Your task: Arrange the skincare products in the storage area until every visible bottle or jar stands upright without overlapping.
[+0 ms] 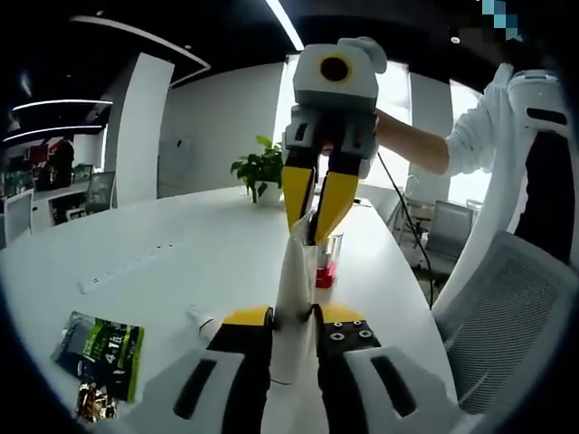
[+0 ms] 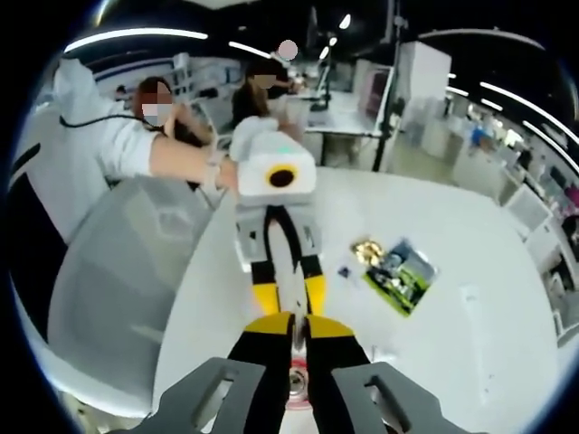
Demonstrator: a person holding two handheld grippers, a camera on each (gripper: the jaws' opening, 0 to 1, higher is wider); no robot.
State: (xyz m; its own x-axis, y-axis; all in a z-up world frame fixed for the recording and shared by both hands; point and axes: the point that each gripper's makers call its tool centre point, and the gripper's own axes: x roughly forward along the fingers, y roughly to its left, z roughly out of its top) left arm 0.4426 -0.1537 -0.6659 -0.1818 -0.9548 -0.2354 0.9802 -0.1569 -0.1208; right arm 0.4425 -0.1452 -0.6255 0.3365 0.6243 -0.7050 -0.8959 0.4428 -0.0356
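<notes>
Now white tube (image 1: pixel 294 298) between both claws.

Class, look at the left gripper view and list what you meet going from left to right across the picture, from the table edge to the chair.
Green packet → white power strip → potted plant → white tube held between both grippers → red-based clear container → mesh chair.

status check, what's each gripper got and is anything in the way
Left gripper and right gripper both shut on the white tube, one at each end. Tube held above the table. Green packet lies off to one side, clear.
</notes>
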